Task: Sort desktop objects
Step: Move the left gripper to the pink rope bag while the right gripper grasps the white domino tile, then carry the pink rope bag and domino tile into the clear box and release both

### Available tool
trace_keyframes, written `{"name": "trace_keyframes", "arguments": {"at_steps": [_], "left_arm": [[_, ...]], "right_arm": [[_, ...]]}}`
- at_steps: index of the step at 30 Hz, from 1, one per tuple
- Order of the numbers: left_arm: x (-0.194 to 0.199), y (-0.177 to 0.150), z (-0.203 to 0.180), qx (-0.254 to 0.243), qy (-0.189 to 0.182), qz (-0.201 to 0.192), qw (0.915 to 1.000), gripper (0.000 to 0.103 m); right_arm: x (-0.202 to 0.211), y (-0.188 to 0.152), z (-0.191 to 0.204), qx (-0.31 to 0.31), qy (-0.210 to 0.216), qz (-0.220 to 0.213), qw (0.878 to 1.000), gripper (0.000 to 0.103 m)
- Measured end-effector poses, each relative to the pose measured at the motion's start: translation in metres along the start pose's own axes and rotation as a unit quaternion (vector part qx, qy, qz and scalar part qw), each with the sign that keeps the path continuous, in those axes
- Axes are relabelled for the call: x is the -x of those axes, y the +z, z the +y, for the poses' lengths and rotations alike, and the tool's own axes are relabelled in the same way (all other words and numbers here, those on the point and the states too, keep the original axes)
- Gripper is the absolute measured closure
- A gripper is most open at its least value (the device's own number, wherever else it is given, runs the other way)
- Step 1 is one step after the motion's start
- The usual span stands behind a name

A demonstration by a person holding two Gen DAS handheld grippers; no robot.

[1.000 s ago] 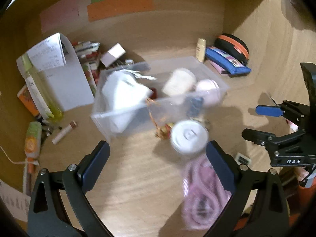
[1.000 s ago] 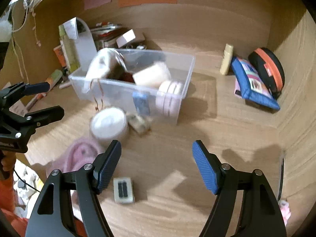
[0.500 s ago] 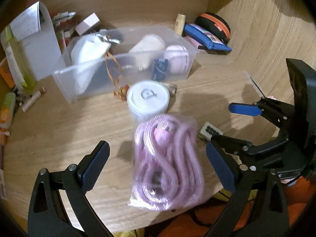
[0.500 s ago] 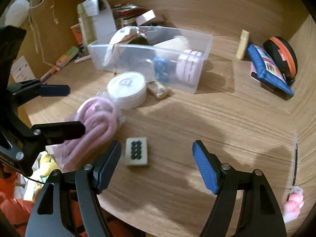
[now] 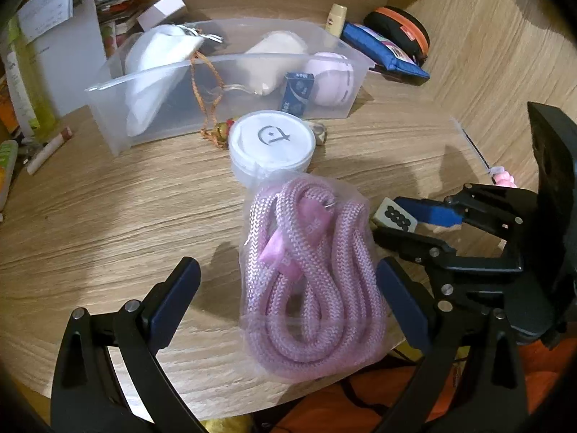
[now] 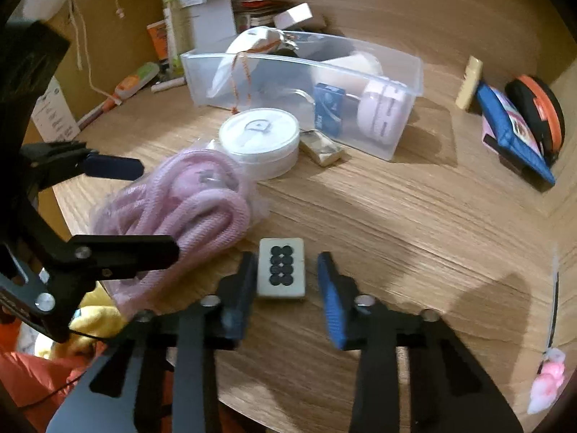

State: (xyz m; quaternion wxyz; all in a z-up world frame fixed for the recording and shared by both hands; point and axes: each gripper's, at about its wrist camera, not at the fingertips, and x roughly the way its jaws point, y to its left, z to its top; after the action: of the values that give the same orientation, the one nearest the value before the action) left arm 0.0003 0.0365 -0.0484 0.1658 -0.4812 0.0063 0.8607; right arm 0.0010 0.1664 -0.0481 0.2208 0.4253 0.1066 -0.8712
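A white mahjong tile [image 6: 281,267] with dark dots lies flat near the table's front edge. My right gripper [image 6: 286,263] has closed in on it, one finger on each long side. From the left wrist view the tile [image 5: 395,216] is pinched between those fingers. A clear bag of pink rope [image 5: 306,278] lies between the wide-open fingers of my left gripper [image 5: 286,270], with the right finger close to the bag's edge. Behind the bag stand a white round tub [image 5: 272,144] and a clear plastic bin [image 5: 216,63] holding several items.
A small wrapped bar [image 6: 321,148] lies beside the tub. A blue pouch [image 5: 382,50] and a black-and-orange case [image 5: 400,25] sit by the right wall. Papers, pens and tubes crowd the back left. The table's curved front edge runs just under both grippers.
Both grippers have sunk toward the table's front. The right jaws, wide apart before, have closed onto the tile. The left gripper now straddles the rope bag and stays open.
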Motion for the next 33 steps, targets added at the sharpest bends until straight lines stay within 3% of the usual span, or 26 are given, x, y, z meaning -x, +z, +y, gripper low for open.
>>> {"name": "trace_keyframes", "arguments": {"at_steps": [6, 12, 16, 18, 20, 29, 33], "left_arm": [[-0.015, 0.005, -0.006, 0.004, -0.024, 0.018, 0.9995, 0.004], [-0.023, 0.010, -0.017, -0.024, -0.007, 0.017, 0.9996, 0.004], [-0.029, 0.011, -0.025, -0.044, 0.031, -0.001, 0.9985, 0.004], [-0.029, 0.008, -0.026, -0.051, 0.049, -0.012, 0.9975, 0.011], [-0.025, 0.007, -0.027, -0.052, 0.045, -0.022, 0.9974, 0.030], [-0.004, 0.002, -0.009, -0.025, 0.050, -0.054, 0.9970, 0.047], [0.016, 0.006, 0.005, -0.003, 0.051, -0.080, 0.9955, 0.048]], "right_arm": [[0.002, -0.003, -0.007, -0.012, -0.018, -0.003, 1.000, 0.081], [0.009, -0.002, -0.022, -0.031, -0.022, -0.005, 0.999, 0.081], [0.011, 0.001, -0.026, -0.038, -0.023, -0.007, 0.999, 0.081], [0.012, 0.003, -0.027, -0.041, -0.024, -0.009, 0.999, 0.081], [0.014, 0.005, -0.029, -0.043, -0.027, -0.012, 0.999, 0.081], [0.024, 0.018, -0.040, -0.061, -0.031, -0.028, 0.997, 0.081], [0.034, 0.029, -0.045, -0.065, -0.031, -0.045, 0.996, 0.081]]}}
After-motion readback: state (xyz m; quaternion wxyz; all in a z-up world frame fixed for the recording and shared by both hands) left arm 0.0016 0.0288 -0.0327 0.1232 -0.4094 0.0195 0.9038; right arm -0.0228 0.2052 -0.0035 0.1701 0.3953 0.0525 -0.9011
